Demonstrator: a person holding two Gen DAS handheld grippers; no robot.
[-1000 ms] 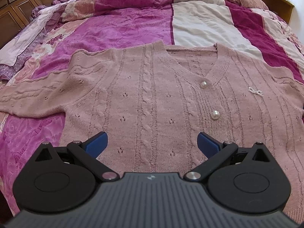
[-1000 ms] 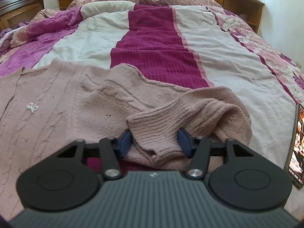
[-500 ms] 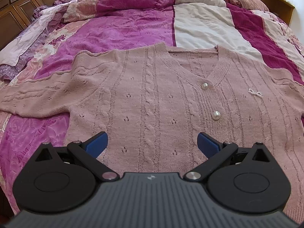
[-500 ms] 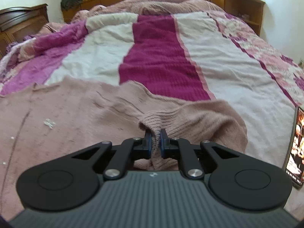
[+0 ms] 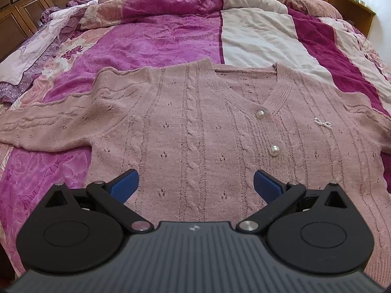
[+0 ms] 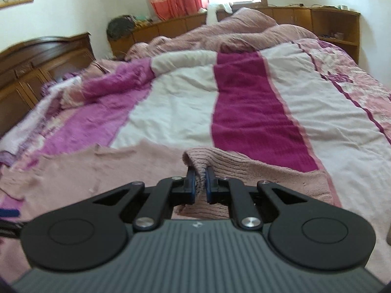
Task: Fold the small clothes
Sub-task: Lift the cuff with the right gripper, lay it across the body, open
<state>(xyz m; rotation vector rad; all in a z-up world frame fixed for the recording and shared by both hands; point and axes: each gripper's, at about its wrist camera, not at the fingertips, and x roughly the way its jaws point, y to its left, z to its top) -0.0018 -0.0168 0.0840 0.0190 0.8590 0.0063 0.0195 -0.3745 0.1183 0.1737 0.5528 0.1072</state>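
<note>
A dusty pink cable-knit cardigan (image 5: pixel 195 131) with pearl buttons (image 5: pixel 274 150) lies front up and spread flat on the bed, its left sleeve (image 5: pixel 44 131) stretched out to the left. My left gripper (image 5: pixel 196 184) is open and empty, hovering over the cardigan's lower front. My right gripper (image 6: pixel 200 183) is shut on the ribbed cuff of the right sleeve (image 6: pixel 244 168) and holds it lifted above the cardigan's body (image 6: pixel 97 171). The blue tip of my left gripper shows at the left edge of the right wrist view (image 6: pixel 8 213).
The bed is covered by a striped quilt (image 6: pixel 244 102) in magenta, cream and floral pink. A rumpled pink blanket (image 6: pixel 244 29) lies at the far end. Dark wooden cabinets (image 5: pixel 29 2) stand on the left, wooden shelves (image 6: pixel 334 26) behind the bed.
My right gripper closed on the sleeve cuff, then lifted it and carried it left over the cardigan. My left gripper stayed open and drew back slightly.
</note>
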